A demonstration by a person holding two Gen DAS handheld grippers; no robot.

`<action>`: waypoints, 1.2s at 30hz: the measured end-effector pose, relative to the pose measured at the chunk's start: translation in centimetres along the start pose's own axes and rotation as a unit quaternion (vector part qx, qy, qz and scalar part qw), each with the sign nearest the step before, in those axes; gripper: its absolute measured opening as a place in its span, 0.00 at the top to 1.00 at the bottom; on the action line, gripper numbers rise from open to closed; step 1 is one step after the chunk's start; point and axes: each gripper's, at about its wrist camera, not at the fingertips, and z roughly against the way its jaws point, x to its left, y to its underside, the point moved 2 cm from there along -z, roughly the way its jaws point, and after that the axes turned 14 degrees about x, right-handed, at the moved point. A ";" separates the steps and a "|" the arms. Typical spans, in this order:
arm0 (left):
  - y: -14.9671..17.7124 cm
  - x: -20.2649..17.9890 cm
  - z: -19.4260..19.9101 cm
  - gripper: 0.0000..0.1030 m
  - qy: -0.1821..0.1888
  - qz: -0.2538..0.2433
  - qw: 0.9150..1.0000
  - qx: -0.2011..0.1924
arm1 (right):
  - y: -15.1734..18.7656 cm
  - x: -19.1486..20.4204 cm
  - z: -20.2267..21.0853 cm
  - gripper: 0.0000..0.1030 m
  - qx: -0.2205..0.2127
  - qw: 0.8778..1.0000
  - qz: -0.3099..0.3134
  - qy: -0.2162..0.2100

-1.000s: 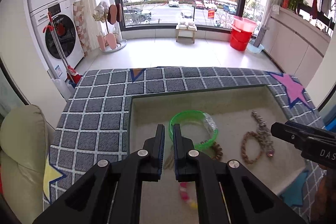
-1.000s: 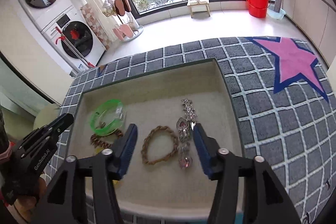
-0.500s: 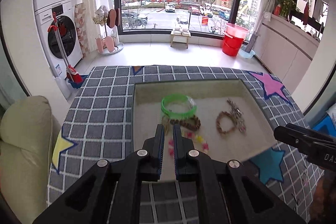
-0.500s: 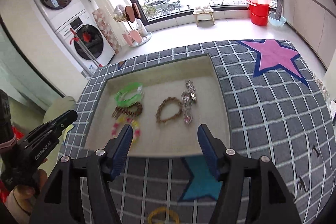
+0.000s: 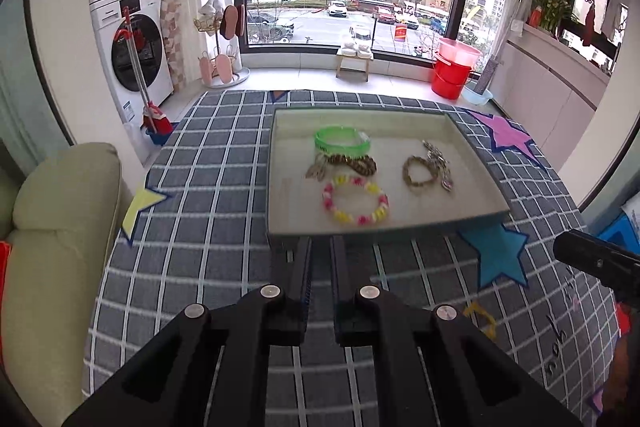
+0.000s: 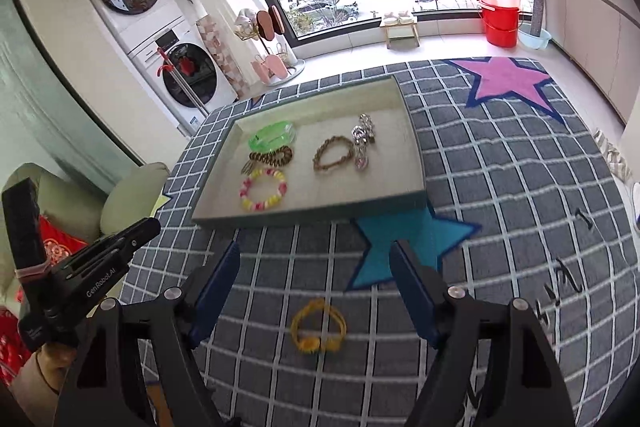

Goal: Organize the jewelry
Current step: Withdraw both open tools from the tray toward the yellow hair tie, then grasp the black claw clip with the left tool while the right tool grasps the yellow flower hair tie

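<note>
A shallow beige tray (image 5: 476, 163) (image 6: 412, 147) sits on the checked cloth. In it lie a green bangle (image 5: 341, 143) (image 6: 272, 137), a brown bead bracelet (image 5: 352, 163) (image 6: 272, 157), a pink-and-yellow bead bracelet (image 5: 355, 200) (image 6: 263, 189), a tan braided bracelet (image 5: 418, 173) (image 6: 333, 153) and a silver chain (image 5: 440, 163) (image 6: 362, 143). A yellow bracelet (image 6: 318, 331) (image 5: 480, 315) lies on the cloth in front of the tray. My right gripper (image 6: 316, 261) is open above it. My left gripper (image 5: 320, 247) is nearly shut and empty, just short of the tray's near edge.
The cloth (image 6: 500, 187) carries pink, blue and yellow stars. A beige sofa (image 5: 52, 247) stands at the left. A washer stack (image 5: 128, 23), a red bucket (image 5: 454, 71) and a stool (image 5: 354, 61) stand by the far window.
Both grippers have pulled back and up from the tray. The pink-and-yellow bracelet now lies free in the tray. The yellow bracelet on the cloth has come into view under the right gripper.
</note>
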 end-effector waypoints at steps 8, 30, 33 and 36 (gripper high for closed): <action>4.1 -0.1 1.5 0.72 0.018 -0.002 1.000 0.002 | 3.1 -0.6 1.1 0.15 0.006 1.000 -0.010 0.011; 9.2 -1.0 -7.1 0.00 0.019 -0.050 0.998 0.029 | 10.6 1.5 1.3 0.13 0.038 0.994 0.019 0.101; 10.1 -1.5 -7.6 0.00 0.028 -0.073 0.996 0.032 | 11.2 0.7 0.8 0.13 0.052 0.994 0.000 0.093; 11.2 -2.4 -7.3 0.00 0.023 -0.093 0.995 0.030 | 11.6 0.4 0.4 0.13 0.061 0.993 -0.009 0.096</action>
